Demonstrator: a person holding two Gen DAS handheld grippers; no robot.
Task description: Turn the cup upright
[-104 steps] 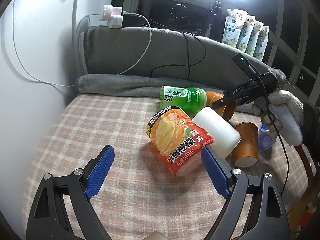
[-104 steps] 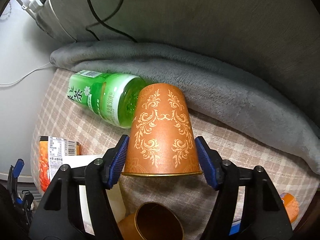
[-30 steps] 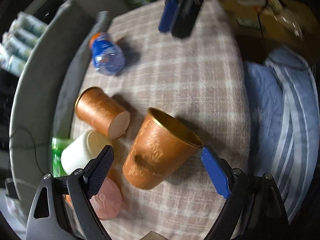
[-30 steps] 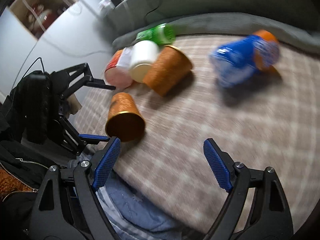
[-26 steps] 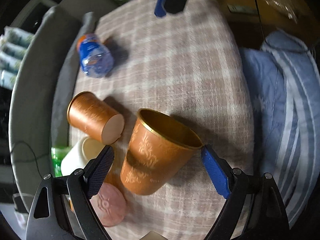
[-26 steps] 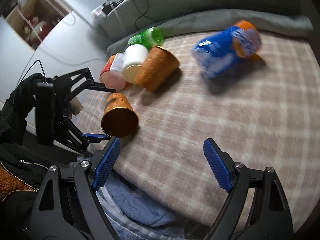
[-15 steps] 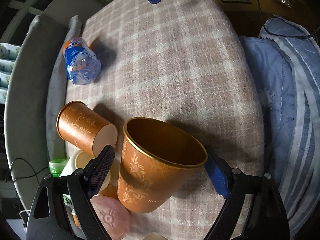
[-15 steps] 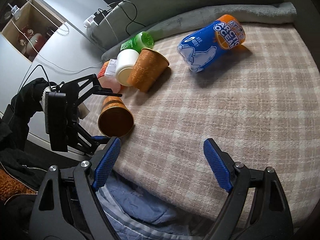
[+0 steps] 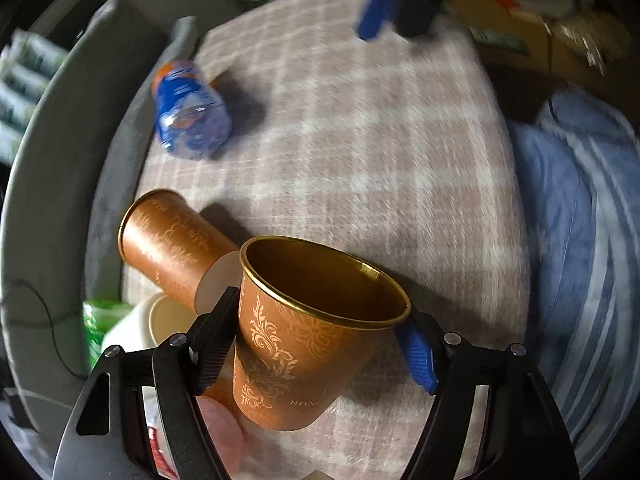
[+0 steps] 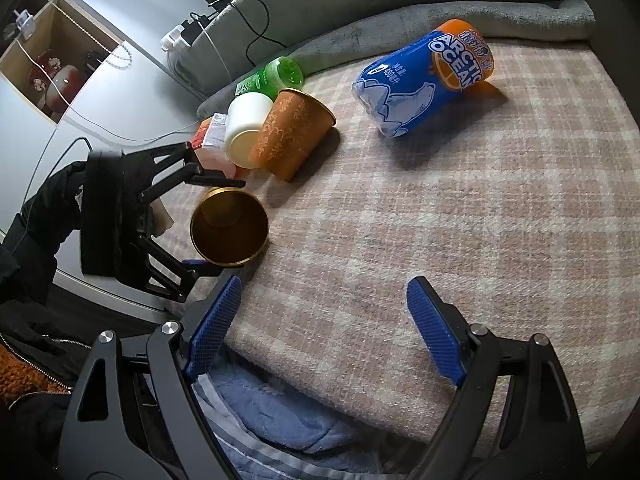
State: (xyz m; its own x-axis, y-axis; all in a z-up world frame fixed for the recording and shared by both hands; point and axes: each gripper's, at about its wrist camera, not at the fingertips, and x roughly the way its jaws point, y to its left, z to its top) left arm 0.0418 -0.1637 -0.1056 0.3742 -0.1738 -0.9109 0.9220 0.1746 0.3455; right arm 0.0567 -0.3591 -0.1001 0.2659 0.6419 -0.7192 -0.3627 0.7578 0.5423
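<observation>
An orange paper cup with gold scroll pattern point(image 9: 304, 344) sits between my left gripper's fingers, mouth up and tilted. My left gripper point(image 9: 320, 344) is shut on it, both pads against its wall just under the gold rim. In the right wrist view the same cup point(image 10: 229, 232) shows its open mouth at the near left edge of the checked cloth, with the left gripper point(image 10: 212, 220) around it. My right gripper point(image 10: 324, 320) is open and empty, above the cloth's front edge, to the right of the cup.
A second orange cup point(image 10: 292, 136) lies on its side next to a white cup point(image 10: 246, 128), a green bottle point(image 10: 272, 78) and an orange carton point(image 10: 212, 140). A blue bottle point(image 10: 424, 82) lies further right. A grey blanket point(image 10: 400, 24) borders the back; blue bedding point(image 10: 288, 420) lies below the front edge.
My left gripper has closed onto the cup, which now fills more of its view. My right gripper has drawn back a little, still open.
</observation>
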